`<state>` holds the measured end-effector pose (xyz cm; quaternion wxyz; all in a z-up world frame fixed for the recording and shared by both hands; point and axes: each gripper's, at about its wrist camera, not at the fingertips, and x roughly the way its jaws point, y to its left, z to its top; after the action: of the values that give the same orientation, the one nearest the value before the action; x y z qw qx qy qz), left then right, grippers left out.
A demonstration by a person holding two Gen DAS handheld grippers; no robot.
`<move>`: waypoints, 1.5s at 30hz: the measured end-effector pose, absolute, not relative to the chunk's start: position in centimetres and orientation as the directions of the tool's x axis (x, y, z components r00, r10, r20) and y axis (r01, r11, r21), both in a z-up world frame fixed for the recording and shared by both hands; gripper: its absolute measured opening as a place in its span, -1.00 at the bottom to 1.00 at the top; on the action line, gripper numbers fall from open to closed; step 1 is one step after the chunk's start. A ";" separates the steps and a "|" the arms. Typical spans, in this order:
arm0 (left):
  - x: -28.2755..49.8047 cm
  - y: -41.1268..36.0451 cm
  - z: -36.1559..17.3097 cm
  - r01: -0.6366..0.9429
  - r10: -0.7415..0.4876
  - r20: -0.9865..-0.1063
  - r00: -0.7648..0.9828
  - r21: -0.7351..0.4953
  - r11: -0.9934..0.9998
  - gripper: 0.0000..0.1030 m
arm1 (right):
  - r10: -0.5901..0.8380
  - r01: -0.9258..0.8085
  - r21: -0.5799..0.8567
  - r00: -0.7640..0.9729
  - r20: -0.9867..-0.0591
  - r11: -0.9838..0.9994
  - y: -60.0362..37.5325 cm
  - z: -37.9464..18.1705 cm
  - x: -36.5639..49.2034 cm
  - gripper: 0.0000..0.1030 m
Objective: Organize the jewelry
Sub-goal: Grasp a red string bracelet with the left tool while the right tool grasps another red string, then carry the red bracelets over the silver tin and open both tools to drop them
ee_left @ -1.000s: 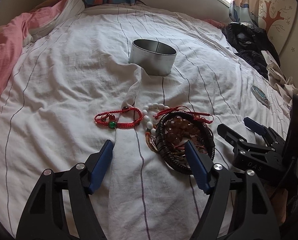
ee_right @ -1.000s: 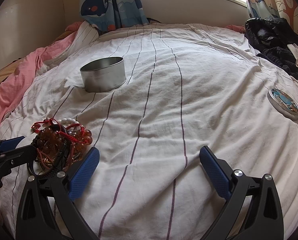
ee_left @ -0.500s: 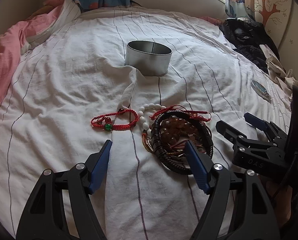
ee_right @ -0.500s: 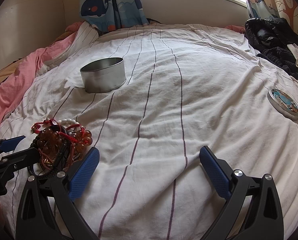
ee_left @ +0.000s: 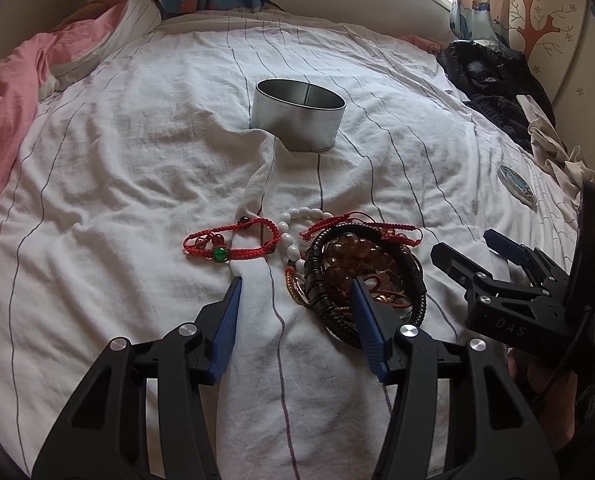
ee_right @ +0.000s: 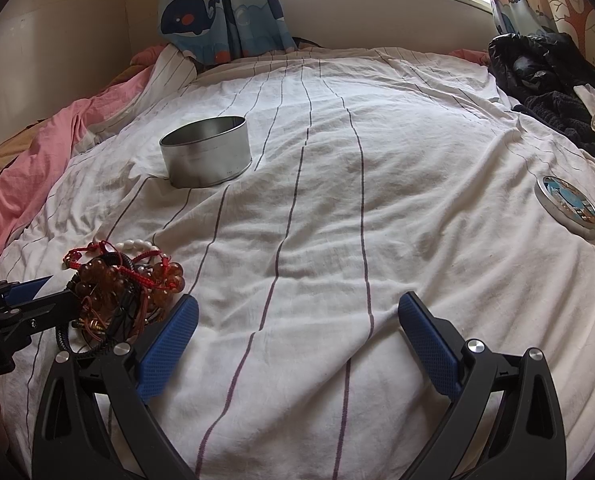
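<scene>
Hovering spread wide, the left gripper [ee_left: 295, 286] straddles the bracelet pile [ee_left: 357, 272] (right gripper [ee_right: 297, 312] equally agape, empty).

The left wrist camera sits low over the near edge of the bed, looking forward between its own fingers and close down onto the heap of bracelets [ee_left: 361, 268], with the round tin [ee_left: 297, 120] farther ahead. The right wrist camera hangs just to that one's right, facing the same way toward the window wall but over bare striped sheet [ee_right: 329, 220]. Both views share the bracelets [ee_right: 125, 280], the tin [ee_right: 207, 152] and the lid [ee_right: 569, 206] lying far right.
</scene>
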<state>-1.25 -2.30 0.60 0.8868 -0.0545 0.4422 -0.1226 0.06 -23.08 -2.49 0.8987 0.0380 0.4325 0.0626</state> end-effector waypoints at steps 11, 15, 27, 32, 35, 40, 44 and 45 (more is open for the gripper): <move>-1.4 -1.6 1.4 0.154 -0.248 -0.748 0.616 -0.194 0.969 -0.22 | 0.148 -0.079 0.126 0.621 -0.770 0.989 -23.1 -2.5 0.1 0.86; -1.0 0.1 1.6 0.062 -0.163 -0.741 0.652 -0.162 0.985 -0.21 | 0.222 -0.095 0.211 0.637 -0.738 0.973 -23.9 -1.8 -0.1 0.86; 2.4 -0.2 -0.7 0.025 -0.107 -0.783 0.613 -0.115 0.993 0.11 | 0.450 -0.242 0.381 0.525 -0.722 0.893 -21.4 -1.2 2.8 0.85; 2.2 -0.9 -0.5 0.070 -0.085 -0.784 0.615 -0.054 0.996 -0.76 | 0.500 -0.289 0.409 0.483 -0.719 0.866 -21.1 -2.1 3.3 -0.59; 1.7 -1.1 0.3 0.090 -0.103 -0.765 0.635 -0.059 0.994 -0.81 | 0.516 -0.285 0.431 0.504 -0.692 0.856 -22.0 -1.9 3.1 -0.88; 0.7 -0.8 2.4 0.127 -0.177 -0.730 0.661 -0.124 0.984 -0.81 | 0.549 -0.299 0.469 0.579 -0.602 0.831 -23.6 0.4 2.5 -0.92; 0.5 -0.7 4.0 0.144 -0.202 -0.705 0.680 -0.141 0.979 -0.81 | 0.572 -0.313 0.495 0.606 -0.553 0.810 -24.6 2.7 2.9 -0.92; 0.6 -0.6 4.2 0.144 -0.204 -0.701 0.683 -0.145 0.979 -0.81 | 0.576 -0.318 0.498 0.608 -0.546 0.807 -24.7 3.1 3.0 -0.92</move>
<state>0.58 -0.63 4.17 0.9166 -0.0390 0.3863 -0.0950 3.02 -24.75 3.07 0.8788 0.1786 0.3621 0.2544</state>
